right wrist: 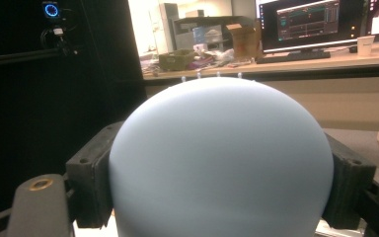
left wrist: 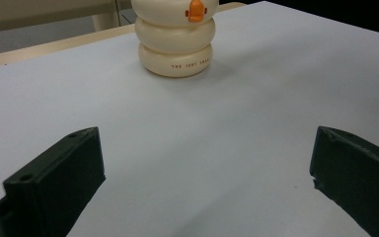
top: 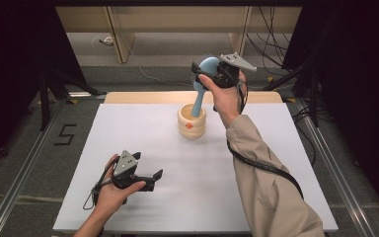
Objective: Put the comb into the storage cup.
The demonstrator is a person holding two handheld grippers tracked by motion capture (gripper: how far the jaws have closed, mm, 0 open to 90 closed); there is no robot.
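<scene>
A cream holder (top: 192, 122) made of stacked rings, with an orange beak on its front, stands at the back middle of the white table (top: 276, 163). A pale blue brush (top: 208, 64) rises tilted from it, its handle down inside the holder. My right gripper (top: 202, 69) is shut on the brush's round head, well above the table. In the right gripper view the blue head (right wrist: 222, 158) sits between both jaws, which press on its sides. My left gripper (top: 157, 180) rests low at the front left, open with nothing between its jaws, pointing toward the holder (left wrist: 175, 47).
A wooden strip (top: 143, 97) runs along the table's far edge. Black stands and cables lie on the floor beyond it, and a "5" mark (top: 66, 134) is on the floor at the left. A desk with monitors (right wrist: 301, 24) shows in the right gripper view.
</scene>
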